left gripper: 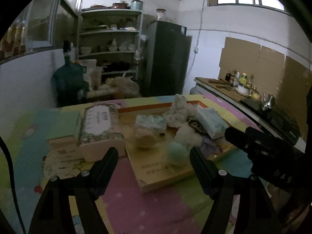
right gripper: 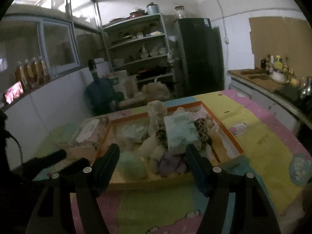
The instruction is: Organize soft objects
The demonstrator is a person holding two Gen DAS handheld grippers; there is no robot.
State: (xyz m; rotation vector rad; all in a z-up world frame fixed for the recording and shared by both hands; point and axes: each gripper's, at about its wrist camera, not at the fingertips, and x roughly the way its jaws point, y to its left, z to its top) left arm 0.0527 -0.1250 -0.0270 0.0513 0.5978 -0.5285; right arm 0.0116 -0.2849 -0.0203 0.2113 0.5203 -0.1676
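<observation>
Left gripper: jaws spread wide, nothing between them, hovering short of the tray. Right gripper: likewise wide and empty, aimed at the tray's near end. Tray: shallow, orange-rimmed cardboard, on the pastel play mat, heaped with the soft objects: mint-green ball nearest, lilac cloth beside it, leopard-print fabric, pale blue folded towel, cream plush standing tallest. Handling, as judged: start with the loose near items, taking one at a time, closing gently on a fold rather than the bulk, lifting clear before moving sideways so neighbours do not drag. Writing: printing on the tray's near wall and on the flowered pack to its left is too blurred to read.
</observation>
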